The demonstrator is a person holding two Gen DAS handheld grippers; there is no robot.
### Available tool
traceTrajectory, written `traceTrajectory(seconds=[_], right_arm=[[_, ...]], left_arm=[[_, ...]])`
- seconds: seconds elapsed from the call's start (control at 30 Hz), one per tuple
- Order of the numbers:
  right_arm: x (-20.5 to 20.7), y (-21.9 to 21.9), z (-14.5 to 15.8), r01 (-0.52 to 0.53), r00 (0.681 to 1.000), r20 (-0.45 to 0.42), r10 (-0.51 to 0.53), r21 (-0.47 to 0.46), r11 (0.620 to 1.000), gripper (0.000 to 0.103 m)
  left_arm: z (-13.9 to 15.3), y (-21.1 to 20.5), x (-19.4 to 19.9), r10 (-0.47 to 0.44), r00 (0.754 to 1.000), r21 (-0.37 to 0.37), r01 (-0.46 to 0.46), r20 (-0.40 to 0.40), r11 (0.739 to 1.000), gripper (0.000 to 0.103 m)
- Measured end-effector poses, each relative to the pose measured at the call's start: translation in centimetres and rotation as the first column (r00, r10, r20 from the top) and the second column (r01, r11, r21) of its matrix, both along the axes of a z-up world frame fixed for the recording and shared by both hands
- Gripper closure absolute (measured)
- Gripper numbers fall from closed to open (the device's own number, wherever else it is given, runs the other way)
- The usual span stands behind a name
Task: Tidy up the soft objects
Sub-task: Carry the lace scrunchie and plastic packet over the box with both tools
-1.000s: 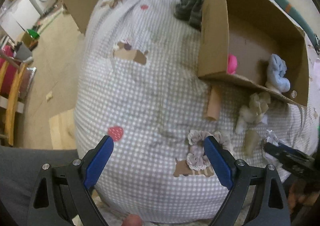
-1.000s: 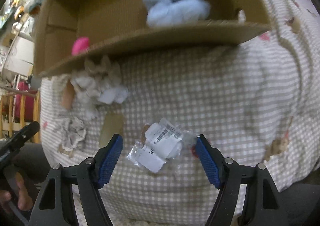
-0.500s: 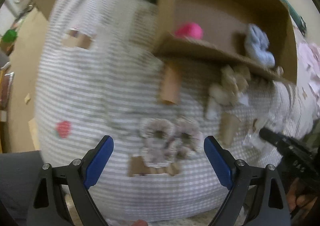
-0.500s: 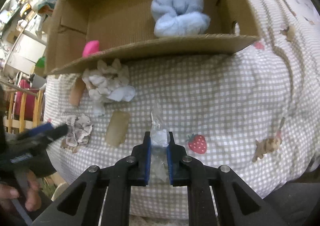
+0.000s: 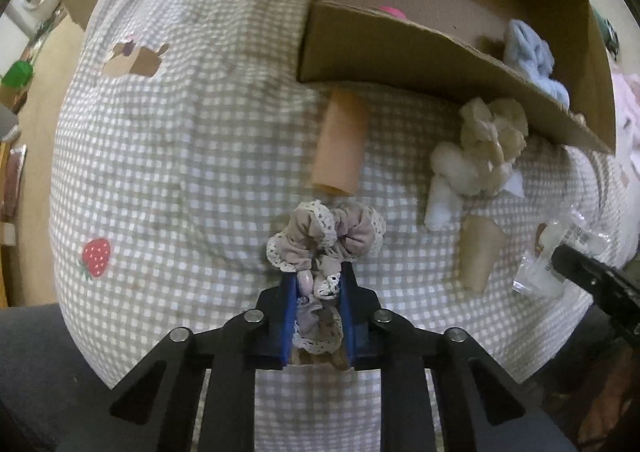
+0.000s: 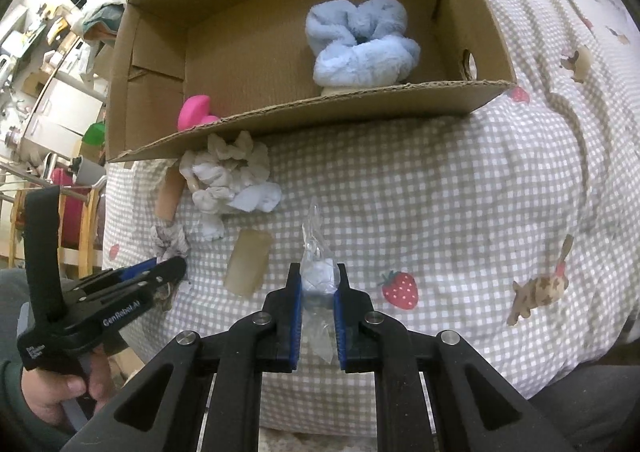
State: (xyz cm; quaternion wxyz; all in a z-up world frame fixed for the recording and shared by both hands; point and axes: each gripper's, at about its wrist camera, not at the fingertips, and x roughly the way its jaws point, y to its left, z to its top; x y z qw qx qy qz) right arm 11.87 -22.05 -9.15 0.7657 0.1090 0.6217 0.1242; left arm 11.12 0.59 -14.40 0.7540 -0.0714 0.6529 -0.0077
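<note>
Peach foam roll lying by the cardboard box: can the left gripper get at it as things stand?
Probably not yet. The left gripper is shut on the lace-trimmed beige scrunchie, which lies between it and the peach foam roll. Otherwise nothing covers the roll.

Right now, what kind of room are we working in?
Probably a lived-in home, likely a bed: the work surface is a soft beige-and-white checked cover with strawberry prints, an open brown cardboard box sits on it, and cluttered shelves stand behind.
</note>
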Motion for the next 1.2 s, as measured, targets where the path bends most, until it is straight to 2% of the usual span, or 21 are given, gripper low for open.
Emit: traceTrajectory(seconds=[0.13,0.43,0.57,0.7,0.8,0.87,1.03,1.2], right_arm=[[0.0,0.4,0.1,-0.001,1.000,0.011,0.001,0.006,1.000,0.088],[0.0,0.6,0.4,-0.015,0.999,0.031,0.015,-0.002,1.000,0.088],[-0.3,0.4,1.0,-0.006,0.998,0.059,0.006,0.000,1.000,0.088],[-0.6,0.3,3.0,-0.004,0.991,0.131,0.001,0.024,1.000,0.088],[-0.5,0.1,4.5,-0.007,0.988,0.152,0.003,0.024,1.000,0.088],[-0.3,-0.5,6.1,0.005,0.984,0.177,-0.014,0.052,0.999,0.088],[1.0,-1.8,10.0,0.017,0.969,0.245,-0.035,0.077,0.997,0.088],[2.8,-1.9,13.8,0.004,0.949,0.315,-0.036,0.100,0.995,0.088]], left_arm=[[1.6,1.9,-0.6,0.017,0.998,0.043,-0.020,0.056,0.999,0.090],[4.8,2.7,-1.9,0.006,0.989,0.070,-0.017,0.150,0.997,0.090],[7.1,3.2,-2.7,-0.014,0.972,0.125,-0.016,0.236,0.992,0.090],[9.5,3.0,-3.6,0.001,0.957,0.132,-0.041,0.290,0.990,0.090],[11.7,2.7,-3.3,0.016,0.951,0.081,-0.043,0.309,0.996,0.090],[13.6,2.6,-2.9,-0.006,0.941,0.091,-0.027,0.340,0.995,0.090],[16.9,1.8,-0.8,-0.013,0.920,0.087,-0.022,0.391,0.996,0.090],[19.2,1.4,2.2,-0.012,0.905,0.048,-0.009,0.426,0.999,0.090]])
